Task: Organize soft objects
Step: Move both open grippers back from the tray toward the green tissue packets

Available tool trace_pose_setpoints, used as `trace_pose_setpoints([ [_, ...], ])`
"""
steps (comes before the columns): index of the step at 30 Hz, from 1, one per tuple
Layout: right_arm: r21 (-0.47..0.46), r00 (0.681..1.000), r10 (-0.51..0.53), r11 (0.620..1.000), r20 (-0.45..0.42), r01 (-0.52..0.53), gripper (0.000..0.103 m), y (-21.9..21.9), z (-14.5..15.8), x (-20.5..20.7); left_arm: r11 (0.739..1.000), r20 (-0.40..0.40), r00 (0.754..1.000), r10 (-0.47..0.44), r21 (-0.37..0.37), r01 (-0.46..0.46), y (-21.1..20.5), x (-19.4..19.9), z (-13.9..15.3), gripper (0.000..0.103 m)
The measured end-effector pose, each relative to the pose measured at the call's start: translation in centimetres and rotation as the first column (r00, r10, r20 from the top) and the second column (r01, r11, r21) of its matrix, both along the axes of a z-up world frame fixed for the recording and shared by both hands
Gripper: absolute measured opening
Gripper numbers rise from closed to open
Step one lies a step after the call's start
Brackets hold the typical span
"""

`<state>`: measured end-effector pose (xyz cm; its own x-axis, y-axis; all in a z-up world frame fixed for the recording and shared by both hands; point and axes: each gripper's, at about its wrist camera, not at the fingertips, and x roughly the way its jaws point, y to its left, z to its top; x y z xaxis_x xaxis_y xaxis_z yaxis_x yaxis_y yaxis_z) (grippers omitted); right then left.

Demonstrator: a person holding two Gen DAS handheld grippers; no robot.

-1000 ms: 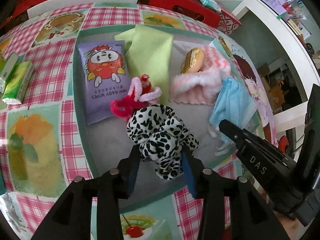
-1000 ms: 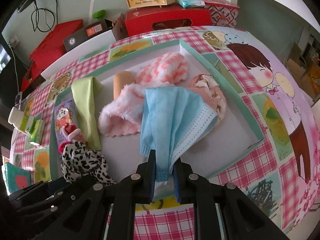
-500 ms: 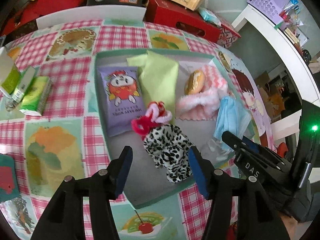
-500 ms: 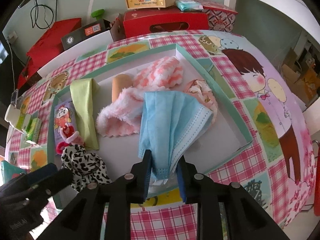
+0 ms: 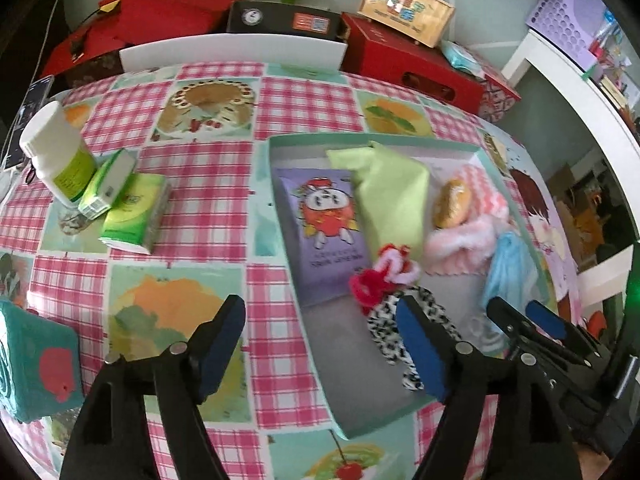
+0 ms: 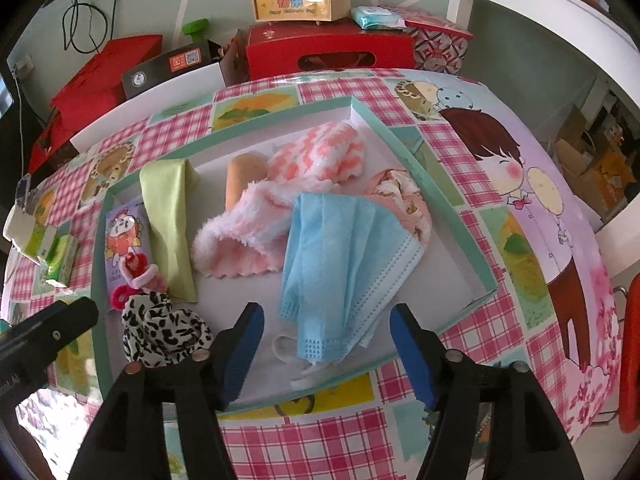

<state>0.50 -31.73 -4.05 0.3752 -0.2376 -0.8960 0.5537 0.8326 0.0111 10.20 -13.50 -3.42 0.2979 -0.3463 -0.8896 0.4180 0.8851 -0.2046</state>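
Both grippers empty, jaws apart, soft items lying in the tray.

Left gripper (image 5: 320, 344) jaws wide apart over the tray's near-left rim, holding nothing; leopard-print scrunchie (image 6: 164, 330) lies in the near-left corner of the tray (image 6: 448, 216), touching the red-pink fuzzy hair tie (image 6: 134, 270). Right gripper (image 6: 326, 352) jaws apart, nothing between them; blue face mask (image 6: 344, 264) lies just beyond them, draped over the pink fluffy cloth (image 6: 240, 240). Far side of tray: green cloth (image 6: 166, 216), purple wipes pack (image 6: 122, 236), pink-white checked towel (image 6: 320, 152), tan roll (image 6: 242, 176). On the checked bench (image 5: 208, 184), left of tray: green tissue packs (image 5: 132, 208), white bottle (image 5: 56, 152).
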Motion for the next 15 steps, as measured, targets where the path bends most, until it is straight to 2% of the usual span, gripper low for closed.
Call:
trace_pose_setpoints([
  [3, -0.006, 1.000, 0.002, 1.000, -0.002, -0.002, 0.080, 0.1, 0.0, 0.1, 1.000, 0.021, 1.000, 0.019, 0.025, -0.019, 0.4, 0.3, -0.2, 0.085],
  [13, -0.029, 1.000, -0.009, 1.000, 0.004, 0.009, 0.088, 0.0, 0.1, 0.1, 0.995, 0.062, 0.993, 0.097, 0.026, -0.099, 2.1, 1.6, 0.0, 0.088],
  [14, -0.030, 1.000, -0.009, 0.999, 0.003, 0.009, 0.089, 0.1, 0.1, 0.1, 0.994, 0.064, 0.992, 0.105, 0.024, -0.107, 2.4, 1.8, 0.0, 0.091],
  [15, -0.031, 1.000, -0.009, 0.999, 0.005, 0.009, 0.091, 0.1, 0.1, 0.2, 0.993, 0.068, 0.991, 0.116, 0.022, -0.117, 2.6, 2.0, 0.1, 0.098],
])
